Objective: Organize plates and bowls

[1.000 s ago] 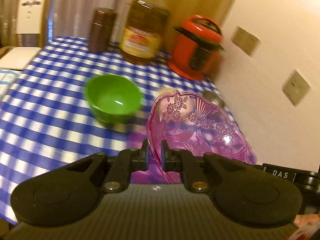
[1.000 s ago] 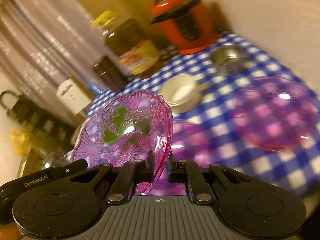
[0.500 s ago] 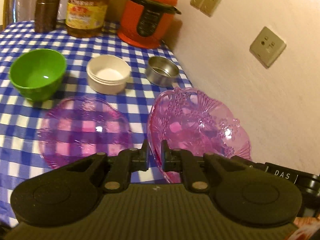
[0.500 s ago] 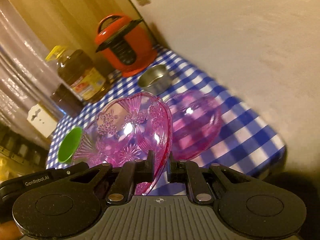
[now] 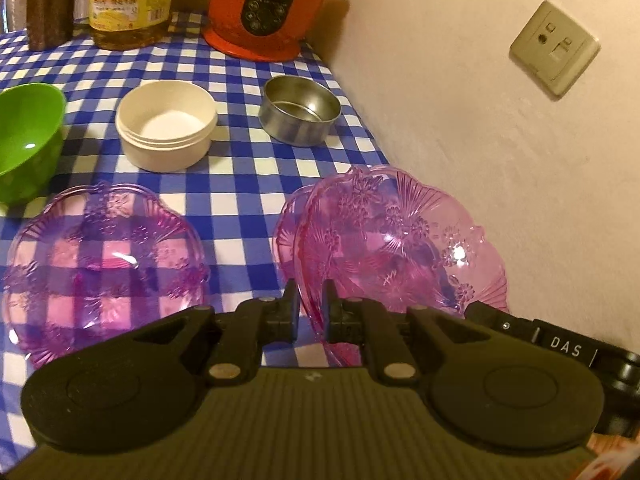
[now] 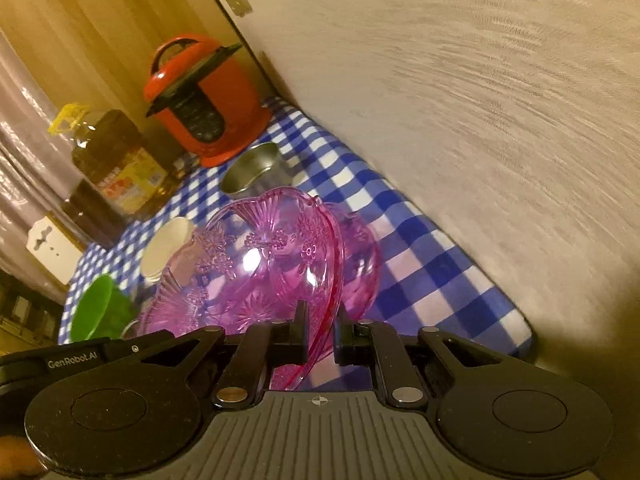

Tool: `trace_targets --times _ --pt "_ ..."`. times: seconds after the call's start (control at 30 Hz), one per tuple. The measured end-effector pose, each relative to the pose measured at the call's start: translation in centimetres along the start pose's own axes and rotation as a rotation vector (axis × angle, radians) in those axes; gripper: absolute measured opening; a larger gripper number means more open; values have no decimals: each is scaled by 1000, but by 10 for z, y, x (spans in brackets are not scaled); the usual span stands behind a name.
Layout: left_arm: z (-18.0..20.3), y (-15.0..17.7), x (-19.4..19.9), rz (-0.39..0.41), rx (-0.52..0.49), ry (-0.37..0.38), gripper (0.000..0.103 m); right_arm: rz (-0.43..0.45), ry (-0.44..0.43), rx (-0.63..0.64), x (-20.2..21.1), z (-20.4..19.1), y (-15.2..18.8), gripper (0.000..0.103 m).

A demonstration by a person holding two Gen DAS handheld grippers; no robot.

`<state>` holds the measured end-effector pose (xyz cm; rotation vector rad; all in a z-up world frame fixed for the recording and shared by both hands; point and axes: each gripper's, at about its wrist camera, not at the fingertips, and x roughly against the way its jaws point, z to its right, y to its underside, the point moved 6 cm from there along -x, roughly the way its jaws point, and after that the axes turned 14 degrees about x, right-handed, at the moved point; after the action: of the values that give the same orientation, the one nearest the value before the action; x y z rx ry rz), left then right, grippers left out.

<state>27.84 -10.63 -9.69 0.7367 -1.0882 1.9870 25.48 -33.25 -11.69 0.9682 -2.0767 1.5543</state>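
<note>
Two grippers clamp one pink glass dish [image 5: 394, 240]: left gripper [image 5: 310, 316] pinches its near rim, right gripper [image 6: 320, 338] pinches the opposite rim. Dish hangs tilted over a second pink dish [image 6: 360, 260] at the table's 3 o'clock edge, close to the wall [image 5: 500, 140]. Risks: thin-rim pinch slips, uneven lowering makes glass strike glass, or nesting lands skewed and slides off the edge. Third pink dish [image 5: 104, 264] sits at 9 o'clock, steel bowl [image 5: 300, 110] at 12.

cooker [image 5: 268, 8] behind tin [image 5: 299, 110]; tin right of tub [image 5: 166, 124]; bowl [image 5: 24, 140] leftmost
</note>
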Motion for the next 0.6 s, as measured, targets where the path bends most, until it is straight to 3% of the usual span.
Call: trace_targets --times 0.6 --pt "1 -15 -60 -58 -11 -43 11 -48 85 48 -58 24 -13 12"
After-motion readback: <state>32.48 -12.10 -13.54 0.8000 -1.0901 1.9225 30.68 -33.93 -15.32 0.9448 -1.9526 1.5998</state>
